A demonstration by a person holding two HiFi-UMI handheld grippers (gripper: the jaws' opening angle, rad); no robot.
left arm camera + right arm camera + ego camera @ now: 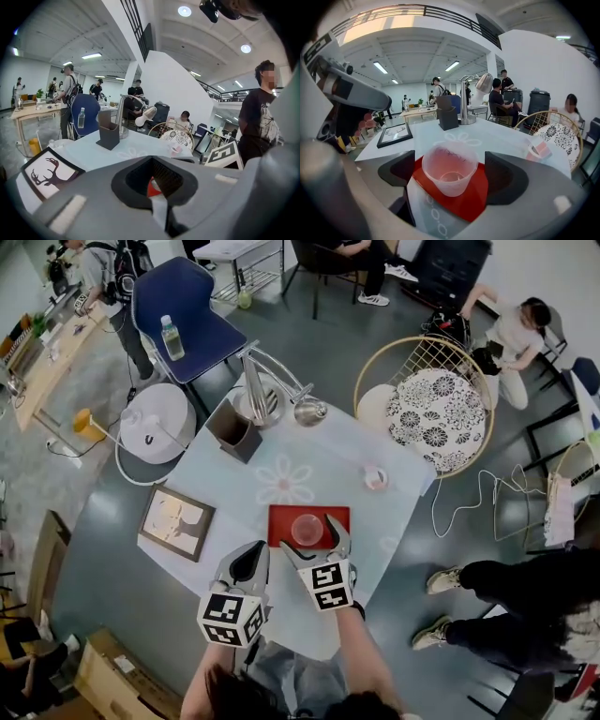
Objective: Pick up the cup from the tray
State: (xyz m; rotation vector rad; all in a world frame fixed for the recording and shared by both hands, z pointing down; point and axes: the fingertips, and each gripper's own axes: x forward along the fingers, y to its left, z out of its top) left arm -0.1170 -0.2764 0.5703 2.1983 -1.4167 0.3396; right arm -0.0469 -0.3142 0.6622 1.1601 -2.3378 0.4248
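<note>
A clear plastic cup (306, 529) stands upright on a red tray (281, 517) near the table's front edge. My right gripper (309, 535) is open, with one jaw on each side of the cup and neither visibly touching it. In the right gripper view the cup (450, 171) sits between the dark jaws of the right gripper (451, 177), on the tray (476, 201). My left gripper (251, 557) hovers left of the tray, shut and empty. In the left gripper view, a sliver of the tray (153, 187) shows through the closed jaws of the left gripper (158, 199).
On the pale table (281, 479) stand a dark box (234, 432), a metal desk lamp (272, 390), a framed picture (176, 521) and a small pink-and-white cup (375, 478). A wicker chair (427, 399) lies beyond, and a person's legs (506, 587) at the right.
</note>
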